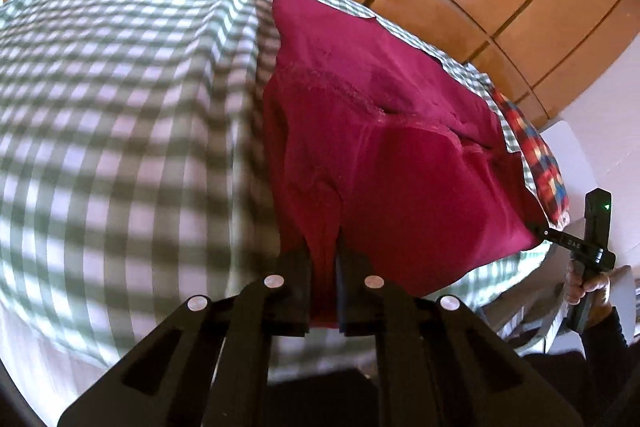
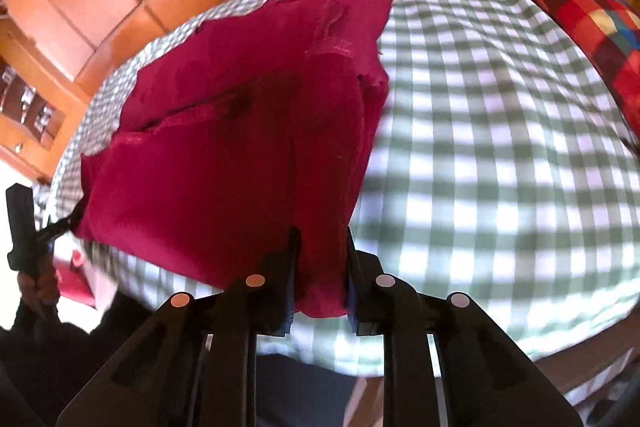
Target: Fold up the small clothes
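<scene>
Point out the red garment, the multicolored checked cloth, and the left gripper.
red garment (image 1: 400,187), left wrist view, on its broad front panel.
multicolored checked cloth (image 2: 580,11), right wrist view, on its red squares.
left gripper (image 1: 324,251), left wrist view, between its fingertips.

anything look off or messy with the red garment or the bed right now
Nothing damaged or spilled. The red garment is held at both near corners, by the left gripper and the right gripper, lying rumpled with a crooked fold. A multicolour checked cloth sits bunched at the edge of the green gingham cover.
</scene>
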Demonstrator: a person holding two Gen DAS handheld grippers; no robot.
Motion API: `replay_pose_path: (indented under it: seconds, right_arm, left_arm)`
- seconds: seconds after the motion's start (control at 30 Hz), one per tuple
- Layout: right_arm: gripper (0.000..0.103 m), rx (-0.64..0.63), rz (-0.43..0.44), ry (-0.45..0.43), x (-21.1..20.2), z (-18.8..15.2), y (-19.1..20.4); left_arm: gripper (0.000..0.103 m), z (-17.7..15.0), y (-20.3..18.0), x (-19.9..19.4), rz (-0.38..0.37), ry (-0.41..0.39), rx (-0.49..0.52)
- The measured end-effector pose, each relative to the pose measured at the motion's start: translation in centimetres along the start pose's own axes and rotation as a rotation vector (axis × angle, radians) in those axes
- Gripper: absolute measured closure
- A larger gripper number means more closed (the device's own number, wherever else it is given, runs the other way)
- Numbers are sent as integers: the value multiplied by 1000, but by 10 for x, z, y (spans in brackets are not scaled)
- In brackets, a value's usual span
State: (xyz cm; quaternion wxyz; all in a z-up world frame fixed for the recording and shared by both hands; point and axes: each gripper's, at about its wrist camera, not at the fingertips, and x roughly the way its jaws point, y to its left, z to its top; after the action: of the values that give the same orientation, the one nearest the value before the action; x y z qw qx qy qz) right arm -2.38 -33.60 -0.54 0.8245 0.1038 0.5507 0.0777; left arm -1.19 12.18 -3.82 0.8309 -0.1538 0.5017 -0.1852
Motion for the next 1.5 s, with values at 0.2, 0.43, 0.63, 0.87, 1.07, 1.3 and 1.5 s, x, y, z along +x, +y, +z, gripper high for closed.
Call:
replay_pose_path:
  seconds: [0.2, 0.43, 0.63, 0.87, 1.07, 1.3, 1.5]
  right_arm:
    - [52, -9, -43, -94, -13, 24, 1]
    - [52, -69, -108, -126, 15, 68, 12]
    - [90, -92, -149, -92, 33, 74, 15]
    - [94, -130, -119, -193, -24, 64, 34]
    - [94, -147, -98, -303, -56, 91, 48]
    - [94, -92, -138, -374, -43, 166, 38]
    - [94, 36, -187, -311, 16, 218, 8]
  left_arm:
    - [54, 18, 6, -9, 34, -91, -15]
    - [54, 58, 3, 11, 51, -135, 53]
    - [89, 70, 1, 35, 14, -98, 61]
    - [97, 68, -8, -4, -91, -201, 52]
    - [97, 93, -20, -40, -128, -316, 62]
    - [97, 175, -34, -29, -50, -383, 116]
    - [97, 230, -35, 24, 46, -332, 102]
